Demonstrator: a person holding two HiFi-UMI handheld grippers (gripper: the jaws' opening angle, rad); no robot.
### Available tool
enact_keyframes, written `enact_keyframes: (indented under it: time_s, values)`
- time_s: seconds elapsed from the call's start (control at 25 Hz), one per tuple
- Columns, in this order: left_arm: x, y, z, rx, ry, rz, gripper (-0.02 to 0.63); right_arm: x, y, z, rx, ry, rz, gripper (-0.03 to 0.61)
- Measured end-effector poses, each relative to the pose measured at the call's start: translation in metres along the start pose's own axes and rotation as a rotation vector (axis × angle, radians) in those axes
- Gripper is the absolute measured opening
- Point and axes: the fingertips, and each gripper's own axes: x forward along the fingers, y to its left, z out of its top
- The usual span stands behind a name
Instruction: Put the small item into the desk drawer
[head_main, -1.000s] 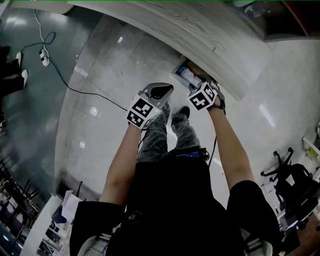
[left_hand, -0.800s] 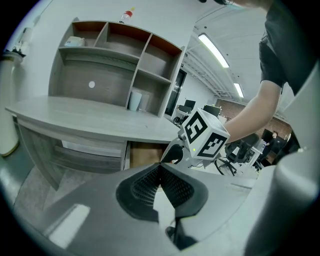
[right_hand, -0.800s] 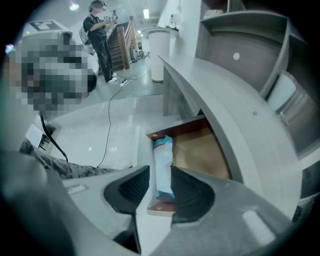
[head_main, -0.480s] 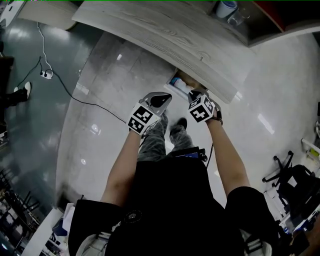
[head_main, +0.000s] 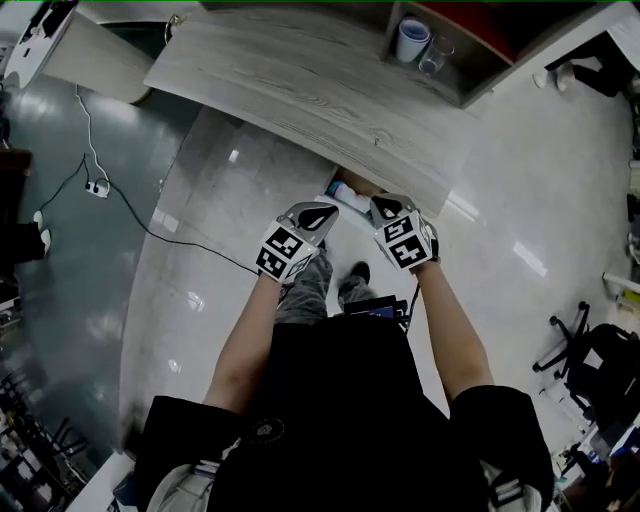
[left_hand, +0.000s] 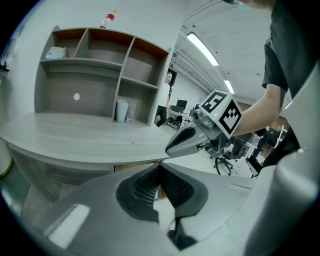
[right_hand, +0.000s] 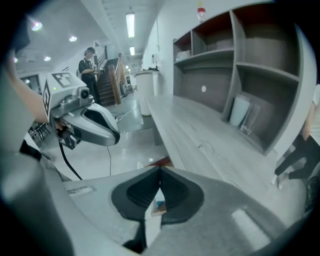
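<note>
**Step in hand.** The desk (head_main: 300, 90) carries an open drawer (head_main: 367, 188) below its near edge. The left gripper (head_main: 318, 211) and the right gripper (head_main: 386, 205) hang side by side just above and in front of that opening. The left gripper's jaws are pressed together with nothing between them. The right gripper's jaws have just been closing and now meet, also on nothing. The small item (head_main: 346, 194) lies inside the drawer, towards its left end in the head view, apart from both grippers. The placing step appears complete.

**Next move.** The drawer probably needs to be closed. This calls for a closed jaw tip set against the drawer front and a level push towards the desk. Keep the push square so the drawer does not bind.

**Materials and shapes.**
- Floor (head_main: 200, 260): pale glossy tile that reflects the ceiling lights.
- Desk: curved top with a matt grey wood-grain finish.
- Shelf unit (head_main: 470, 60): grey panels and open compartments at the desk's far edge.
- Drawer: brown interior.
- Grippers: smooth grey shells with ribbed black pads.
- Small item: white with blue, and elongated. Finer detail cannot be read.
</note>
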Motion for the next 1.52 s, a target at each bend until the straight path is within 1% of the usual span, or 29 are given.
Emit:
enact_keyframes:
  time_s: [0.2,0.36,0.52,0.64,0.88,1.08,1.28,1.52]
  values:
    - [0.003,-0.008,0.016,0.021,-0.013,-0.017,0.002,-0.032,-0.005,0.021,0.054,-0.102,-0.011,0.000]
    - [0.001,-0.014,0.029,0.034,-0.022,-0.026,0.002,-0.058,-0.012,0.031,0.110,-0.184,-0.022,0.000]
    - [0.000,-0.013,0.041,0.048,-0.038,0.006,0.002,-0.084,-0.021,0.038,0.198,-0.274,-0.035,0.000]
    - [-0.002,-0.010,0.049,0.052,-0.056,0.031,0.002,-0.099,-0.027,0.041,0.241,-0.329,-0.046,0.000]
    - [-0.006,-0.007,0.057,0.030,-0.085,0.042,-0.002,-0.117,-0.027,0.039,0.326,-0.410,-0.036,0.000]
    - [-0.007,-0.007,0.065,0.017,-0.102,0.050,-0.003,-0.127,-0.032,0.036,0.388,-0.446,-0.025,0.000]
    - [-0.006,-0.016,0.068,0.014,-0.105,0.049,-0.003,-0.135,-0.033,0.033,0.397,-0.455,-0.016,0.000]
    - [0.000,-0.037,0.061,0.024,-0.094,0.051,-0.006,-0.138,-0.030,0.027,0.390,-0.459,0.029,0.000]
